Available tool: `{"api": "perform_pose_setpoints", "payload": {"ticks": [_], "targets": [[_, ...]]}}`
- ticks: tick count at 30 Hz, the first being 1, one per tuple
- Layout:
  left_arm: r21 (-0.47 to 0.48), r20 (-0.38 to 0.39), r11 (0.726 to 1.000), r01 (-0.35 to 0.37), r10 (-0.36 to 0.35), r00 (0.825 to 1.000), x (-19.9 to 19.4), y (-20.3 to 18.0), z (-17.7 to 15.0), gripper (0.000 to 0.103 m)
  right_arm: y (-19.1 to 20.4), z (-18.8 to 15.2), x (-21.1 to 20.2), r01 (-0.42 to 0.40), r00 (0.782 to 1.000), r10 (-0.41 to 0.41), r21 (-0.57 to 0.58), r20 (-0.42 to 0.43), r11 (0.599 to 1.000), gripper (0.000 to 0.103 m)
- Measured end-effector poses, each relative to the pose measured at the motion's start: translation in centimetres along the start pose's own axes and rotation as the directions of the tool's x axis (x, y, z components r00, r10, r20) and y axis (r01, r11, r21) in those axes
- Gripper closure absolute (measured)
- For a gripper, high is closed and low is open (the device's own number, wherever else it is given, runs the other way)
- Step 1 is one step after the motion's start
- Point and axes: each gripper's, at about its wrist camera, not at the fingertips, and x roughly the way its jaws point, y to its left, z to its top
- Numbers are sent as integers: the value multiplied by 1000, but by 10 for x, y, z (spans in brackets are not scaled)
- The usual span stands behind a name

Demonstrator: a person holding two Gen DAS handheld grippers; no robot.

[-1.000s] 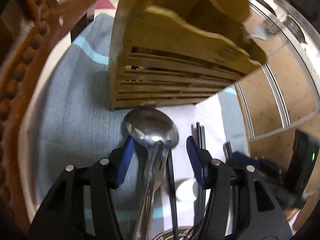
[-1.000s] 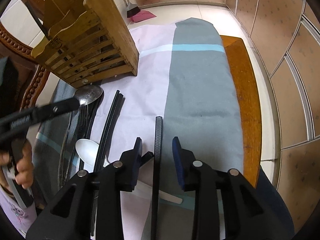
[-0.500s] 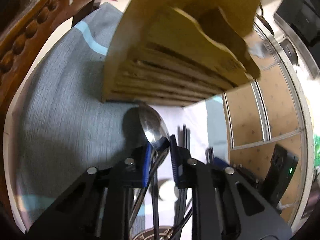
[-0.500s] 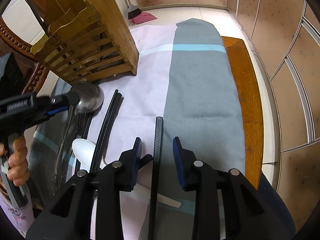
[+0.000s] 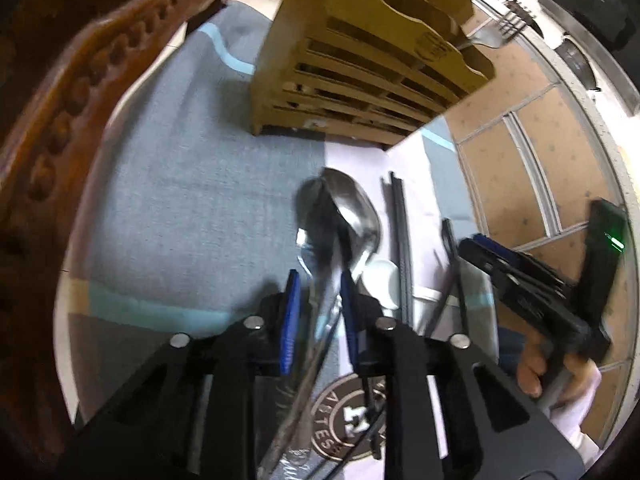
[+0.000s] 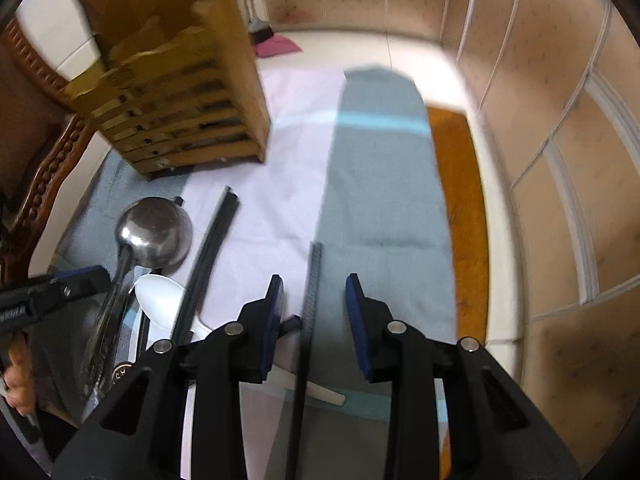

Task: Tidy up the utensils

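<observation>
The left gripper stands with its blue pads narrowly apart around the steel spoon; its jaws have just been closing and then easing open a little, and the spoon's handle runs down between them, though blur hides whether the pads press on it. The spoon's bowl lies just beyond the fingertips, on the cloth that covers the desk, short of the wooden rack standing toward the desk's far left. A fork pokes out at the rack's upper right. Just right of the spoon lie a white spoon and a pair of black chopsticks, side by side and pointing toward the rack. The right gripper hangs partly open over the grey strip of cloth nearer the desk's right edge, with a single black chopstick running lengthwise between its pads; a gap shows on each side, so the pads do not clamp it. From the right wrist view the steel spoon sits left of this gripper, its bowl facing up near the rack's foot, the white spoon tucked beside its handle and the chopstick pair between them and the right gripper. A hand holds the right gripper's handle.
</observation>
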Motion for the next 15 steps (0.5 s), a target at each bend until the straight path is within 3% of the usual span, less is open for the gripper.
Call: {"api": "perform_pose_setpoints", "payload": {"ticks": [4, 7, 9, 15], "targets": [[13, 13, 999, -36, 35, 999, 4, -5, 5, 77, 49, -11, -13, -79, 997, 82, -173, 9, 982, 71], [5, 26, 999, -43, 43, 999, 3, -5, 10, 70, 92, -24, -11, -98, 994, 105, -325, 6, 941, 71], [-13, 41, 999, -45, 46, 998, 1, -3, 13, 64, 109, -26, -5, -73, 997, 82, -374, 8, 925, 71], [-58, 58, 997, -44, 47, 997, -2, 8, 18, 60, 125, -27, 16, -62, 998, 57, -408, -25, 911, 73]]}}
